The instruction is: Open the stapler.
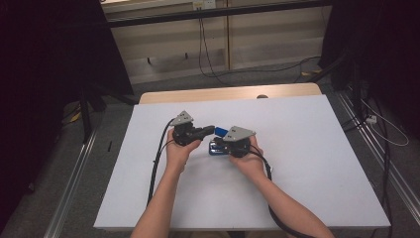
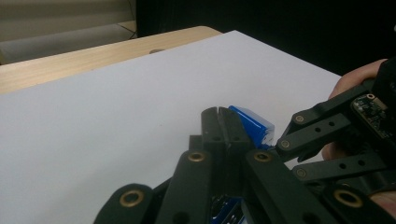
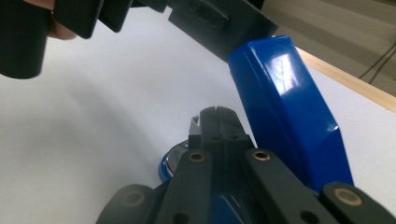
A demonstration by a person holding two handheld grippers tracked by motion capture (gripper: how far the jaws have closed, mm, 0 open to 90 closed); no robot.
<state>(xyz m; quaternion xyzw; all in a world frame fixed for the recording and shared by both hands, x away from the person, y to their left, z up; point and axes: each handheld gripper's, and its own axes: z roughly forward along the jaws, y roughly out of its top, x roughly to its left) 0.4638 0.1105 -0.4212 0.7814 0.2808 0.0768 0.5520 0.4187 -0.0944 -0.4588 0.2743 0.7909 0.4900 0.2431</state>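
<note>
Your two forearms are coming in from the near edge of the white table (image 1: pixel 307 163), and your hands are meeting near its middle.

Your left gripper (image 1: pixel 210 130) is pointing across toward your right hand. In the left gripper view its jaws are standing pressed together, pad against pad, with no gap showing. The raised blue flap (image 2: pixel 252 125) is lying just beyond and to the right of those jaw tips; whether an edge of it is pinched between them cannot be told.

Your right gripper (image 1: pixel 221 144) is sitting just beside the left one, its grey plate on top. In the right gripper view its jaws are likewise standing closed on each other. A blue-rimmed, silvery part (image 3: pixel 173 161) is showing directly at their tips, low and to the left; whether the pads are gripping it cannot be told.

The blue case (image 1: pixel 218 147) is resting on the table under your right gripper, between the two grippers. Its flap (image 3: pixel 287 112) is rising steeply to the right of the right jaws, and the left gripper's dark body is meeting its upper end.

Beyond the jaws, the bare wooden strip (image 1: pixel 223 93) is running along the table's far edge.
</note>
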